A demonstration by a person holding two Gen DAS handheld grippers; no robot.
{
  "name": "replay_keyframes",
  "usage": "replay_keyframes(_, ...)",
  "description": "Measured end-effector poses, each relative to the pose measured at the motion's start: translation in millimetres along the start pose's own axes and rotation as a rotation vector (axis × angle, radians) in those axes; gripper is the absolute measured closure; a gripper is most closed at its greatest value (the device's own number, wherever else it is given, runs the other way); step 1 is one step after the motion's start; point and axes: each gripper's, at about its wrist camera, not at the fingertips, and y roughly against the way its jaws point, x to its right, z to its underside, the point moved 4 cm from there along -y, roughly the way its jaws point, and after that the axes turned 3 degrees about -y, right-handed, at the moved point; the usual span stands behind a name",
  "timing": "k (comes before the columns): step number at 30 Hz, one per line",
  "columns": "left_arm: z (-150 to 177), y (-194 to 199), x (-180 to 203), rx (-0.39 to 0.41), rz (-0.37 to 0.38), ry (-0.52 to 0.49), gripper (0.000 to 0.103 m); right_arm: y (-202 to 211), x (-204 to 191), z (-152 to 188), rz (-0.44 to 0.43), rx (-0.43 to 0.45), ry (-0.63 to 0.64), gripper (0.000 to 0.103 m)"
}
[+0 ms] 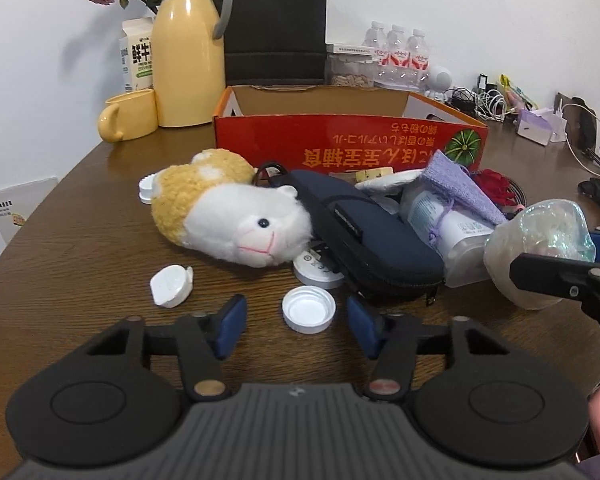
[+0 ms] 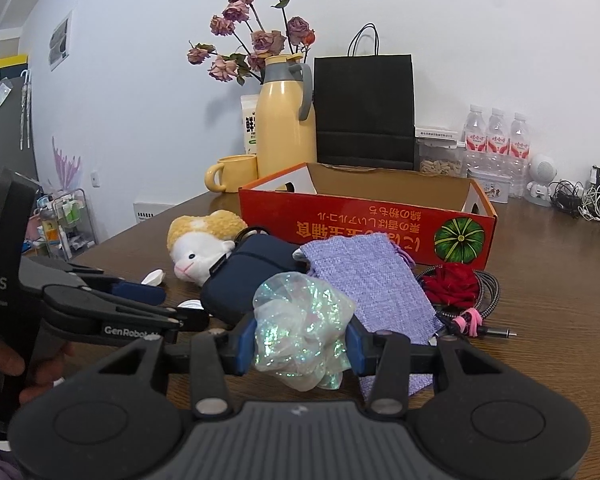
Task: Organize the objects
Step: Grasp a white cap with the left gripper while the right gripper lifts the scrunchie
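Right claw (image 2: 301,344) is clamped on the shimmery scrunchie (image 2: 302,330), squishy, crinkly fabric that could slip out on the way to the red cardboard box (image 2: 364,220) straight ahead. Left claw (image 1: 296,322) hangs open, round white plastic cap (image 1: 309,314) lying between its fingers, fuzzy plush alpaca (image 1: 236,220) just beyond

Even indoor light, soft shadows (fisheye-bent edges, dark corners).

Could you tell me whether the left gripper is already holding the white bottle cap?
No, the left gripper is open, with the white bottle cap lying on the table between its fingers, untouched.
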Motion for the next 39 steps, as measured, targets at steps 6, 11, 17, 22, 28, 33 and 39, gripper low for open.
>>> replay_keyframes(6, 1, 0, 3, 0.026, 0.018, -0.01, 0.073, 0, 0, 0, 0.0, 0.0, 0.0, 0.059)
replay_keyframes(11, 1, 3, 0, 0.032, 0.013, 0.008, 0.073, 0, 1, 1, 0.001, 0.0, 0.0, 0.059)
replay_keyframes(17, -7, 19, -5, 0.083, 0.0, 0.027, 0.073, 0, 3, 1, 0.003, 0.002, 0.0, 0.059)
replay_keyframes(22, -30, 37, -3, 0.174, 0.002, 0.021, 0.073, 1, 4, -7, 0.01, 0.024, 0.006, 0.059)
replay_keyframes(28, -64, 41, 4, 0.245, -0.002, 0.013, 0.073, 1, 6, -30, 0.025, 0.082, 0.022, 0.059)
replay_keyframes(33, -100, 33, 8, 0.283, -0.005, 0.03, 0.073, -9, 14, -60, 0.043, 0.125, 0.03, 0.059)
replay_keyframes(39, -146, 11, 12, 0.301, -0.026, 0.026, 0.073, -39, 34, -103, 0.068, 0.137, 0.039, 0.06)
